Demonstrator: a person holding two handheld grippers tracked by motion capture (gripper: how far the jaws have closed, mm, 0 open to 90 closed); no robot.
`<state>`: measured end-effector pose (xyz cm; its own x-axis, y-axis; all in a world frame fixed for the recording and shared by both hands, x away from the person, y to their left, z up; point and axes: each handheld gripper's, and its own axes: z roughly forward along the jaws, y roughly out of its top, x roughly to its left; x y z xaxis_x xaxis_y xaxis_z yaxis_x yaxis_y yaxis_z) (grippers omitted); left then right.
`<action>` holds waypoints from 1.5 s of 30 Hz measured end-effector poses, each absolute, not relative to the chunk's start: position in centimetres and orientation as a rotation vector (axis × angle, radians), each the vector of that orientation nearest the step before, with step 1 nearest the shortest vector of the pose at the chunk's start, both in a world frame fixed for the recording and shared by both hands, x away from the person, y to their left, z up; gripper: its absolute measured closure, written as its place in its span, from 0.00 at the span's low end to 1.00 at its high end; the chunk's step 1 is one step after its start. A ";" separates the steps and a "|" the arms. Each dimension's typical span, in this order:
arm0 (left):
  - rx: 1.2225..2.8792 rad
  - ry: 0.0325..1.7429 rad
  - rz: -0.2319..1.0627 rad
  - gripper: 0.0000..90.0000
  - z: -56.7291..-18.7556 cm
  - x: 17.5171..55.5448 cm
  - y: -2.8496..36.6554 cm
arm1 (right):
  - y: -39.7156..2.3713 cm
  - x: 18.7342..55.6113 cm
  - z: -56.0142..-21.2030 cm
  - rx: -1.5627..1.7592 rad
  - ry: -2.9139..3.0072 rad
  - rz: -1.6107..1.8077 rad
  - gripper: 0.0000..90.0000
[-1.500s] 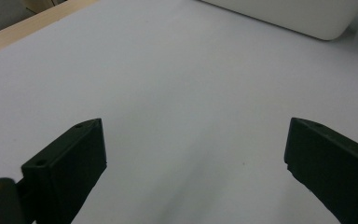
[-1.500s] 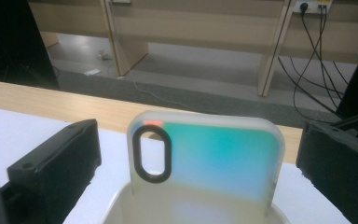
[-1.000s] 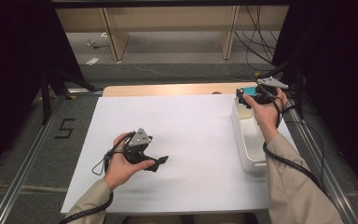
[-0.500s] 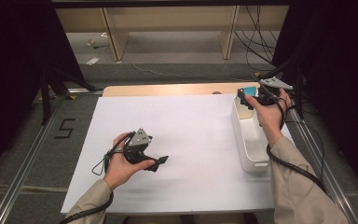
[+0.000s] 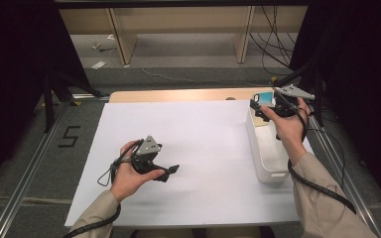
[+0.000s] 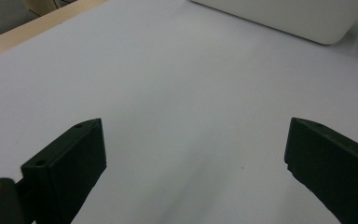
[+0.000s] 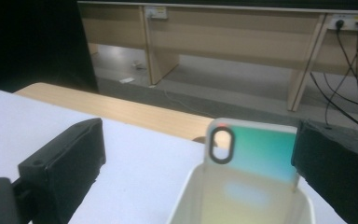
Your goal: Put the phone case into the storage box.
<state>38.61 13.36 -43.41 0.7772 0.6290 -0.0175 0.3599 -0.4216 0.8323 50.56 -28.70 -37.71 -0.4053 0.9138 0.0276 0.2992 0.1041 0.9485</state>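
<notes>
white table sheet point(image 5: 203, 148), wooden shelving point(image 5: 178, 25), floor cables point(image 5: 273, 44)

Bin point(image 5: 266, 171) rt – mat point(image 5: 203, 144) open

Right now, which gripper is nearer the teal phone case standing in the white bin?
The right. The right gripper hangs over the white plastic bin's far end, open beside the teal phone case. The left gripper rests open on the white table sheet, well left of it.

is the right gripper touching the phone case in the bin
Cannot tell. In the right gripper view the phone case stands at the white bin's far end; one jaw of the right gripper meets its edge.
</notes>
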 end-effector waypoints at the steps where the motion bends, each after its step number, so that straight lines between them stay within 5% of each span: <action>1: 2.053 0.737 0.372 0.05 -43.4 38.6 13.4 | -28.6 50.3 -37.7 1.180 1.791 1.316 0.04; 45: 2.056 0.736 0.374 0.05 -43.3 38.5 13.3 | -24.4 44.1 -37.8 0.918 2.077 1.482 0.12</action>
